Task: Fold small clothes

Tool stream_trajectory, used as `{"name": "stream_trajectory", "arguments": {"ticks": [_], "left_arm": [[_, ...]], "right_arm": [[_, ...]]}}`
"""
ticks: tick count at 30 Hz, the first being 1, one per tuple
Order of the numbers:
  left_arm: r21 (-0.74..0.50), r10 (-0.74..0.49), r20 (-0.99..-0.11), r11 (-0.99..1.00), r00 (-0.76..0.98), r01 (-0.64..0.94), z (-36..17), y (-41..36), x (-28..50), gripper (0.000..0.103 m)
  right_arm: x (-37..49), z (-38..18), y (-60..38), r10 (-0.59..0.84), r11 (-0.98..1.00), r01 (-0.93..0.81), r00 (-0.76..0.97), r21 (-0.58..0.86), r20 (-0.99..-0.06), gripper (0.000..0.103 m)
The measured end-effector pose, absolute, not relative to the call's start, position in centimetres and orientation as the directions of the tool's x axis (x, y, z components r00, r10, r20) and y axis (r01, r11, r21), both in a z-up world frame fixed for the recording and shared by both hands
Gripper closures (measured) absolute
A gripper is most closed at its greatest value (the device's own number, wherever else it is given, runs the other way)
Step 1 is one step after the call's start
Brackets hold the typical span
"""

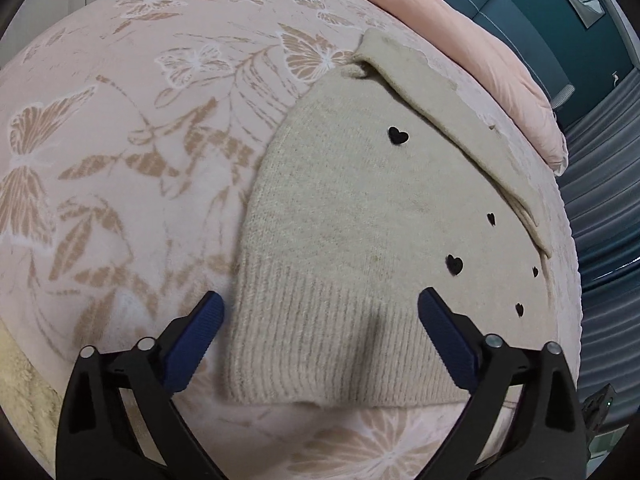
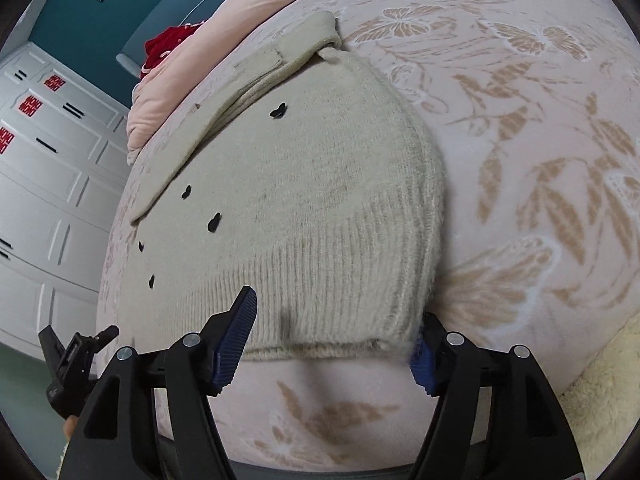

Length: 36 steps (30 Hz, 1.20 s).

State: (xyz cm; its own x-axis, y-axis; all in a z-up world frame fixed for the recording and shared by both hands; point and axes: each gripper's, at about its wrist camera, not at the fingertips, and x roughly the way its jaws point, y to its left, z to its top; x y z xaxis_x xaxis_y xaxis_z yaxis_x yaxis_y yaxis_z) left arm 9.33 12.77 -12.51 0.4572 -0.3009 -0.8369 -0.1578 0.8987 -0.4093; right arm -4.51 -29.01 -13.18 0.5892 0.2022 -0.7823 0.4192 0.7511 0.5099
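Both my grippers gaping wide, left gripper (image 1: 320,304) straddling the beige sweater (image 1: 352,240) hem empty-jawed, right gripper (image 2: 334,320) likewise, sleeve (image 2: 256,80) folded at eleven o'clock

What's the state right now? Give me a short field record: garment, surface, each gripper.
garment: beige knit sweater with small black hearts, lying flat, one sleeve folded across the body
surface: pink butterfly-print blanket
left gripper: open, jaws either side of the ribbed hem, holding nothing
right gripper: open at the ribbed hem, one finger under the sweater's corner
fold status: partly folded
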Motion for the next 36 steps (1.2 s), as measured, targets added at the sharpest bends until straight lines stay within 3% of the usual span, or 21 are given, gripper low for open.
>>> {"name": "stream_trajectory", "arguments": {"ticks": [1,2,3,4,6,10,14,21,26,32,34,35,36], "left_arm": [[-0.388,-0.291,-0.844,0.911,0.45,-0.139,-12.3,12.4,9.7,0.035],[-0.366,-0.282,-0.854,0.923,0.437,-0.118,-12.1,12.0,9.9,0.06],[-0.364,-0.292,-0.857,0.926,0.426,-0.098,-11.9,11.8,10.2,0.083],[-0.372,-0.305,-0.859,0.924,0.411,-0.091,-11.7,11.7,10.4,0.09],[-0.418,-0.344,-0.839,0.903,0.422,-0.096,-10.7,12.2,10.2,0.093],[-0.432,-0.363,-0.795,0.901,0.486,-0.035,-6.9,12.8,8.1,0.095],[-0.432,-0.385,-0.778,0.902,0.495,0.022,-3.9,13.6,5.0,0.098],[-0.355,-0.38,-0.823,0.924,0.421,0.14,-2.6,15.2,-3.4,0.099],[-0.378,-0.414,-0.859,0.91,0.302,0.171,-3.0,14.7,-10.4,0.103],[-0.374,-0.411,-0.875,0.909,0.256,0.185,-1.9,13.8,-14.3,0.103],[-0.361,-0.397,-0.87,0.917,0.293,0.17,-2.3,13.8,-12.9,0.101],[-0.349,-0.376,-0.874,0.927,0.309,0.139,-2.7,14.0,-12.0,0.09],[-0.349,-0.366,-0.873,0.931,0.321,0.111,-3.1,14.3,-11.0,0.066]], "right_arm": [[-4.1,-13.0,-29.1,0.2,0.75,0.42,0.592,0.511,-0.781,0.051],[-3.7,-13.0,-29.2,0.202,0.753,0.42,0.586,0.507,-0.785,0.077],[-3.3,-12.9,-29.2,0.208,0.756,0.419,0.576,0.504,-0.79,0.09],[-3.2,-12.8,-29.4,0.213,0.748,0.422,0.577,0.511,-0.789,0.091],[-3.5,-11.6,-29.6,0.231,0.727,0.404,0.619,0.556,-0.751,0.092],[-5.1,-7.9,-29.7,0.254,0.715,0.338,0.69,0.612,-0.678,0.094],[-7.7,-4.9,-29.7,0.259,0.749,0.287,0.704,0.598,-0.662,0.095],[-14.9,-3.2,-28.3,0.274,0.868,0.193,0.582,0.457,-0.766,0.096],[-21.5,-4.0,-25.7,0.324,0.911,0.108,0.414,0.399,-0.851,0.098],[-25.5,-3.7,-25.2,0.355,0.896,0.122,0.382,0.428,-0.853,0.1],[-24.7,-4.5,-25.5,0.332,0.897,0.151,0.39,0.416,-0.859,0.098],[-24.2,-4.9,-25.7,0.312,0.899,0.175,0.389,0.402,-0.867,0.09],[-23.6,-5.2,-25.9,0.291,0.902,0.196,0.384,0.385,-0.876,0.085]]}}
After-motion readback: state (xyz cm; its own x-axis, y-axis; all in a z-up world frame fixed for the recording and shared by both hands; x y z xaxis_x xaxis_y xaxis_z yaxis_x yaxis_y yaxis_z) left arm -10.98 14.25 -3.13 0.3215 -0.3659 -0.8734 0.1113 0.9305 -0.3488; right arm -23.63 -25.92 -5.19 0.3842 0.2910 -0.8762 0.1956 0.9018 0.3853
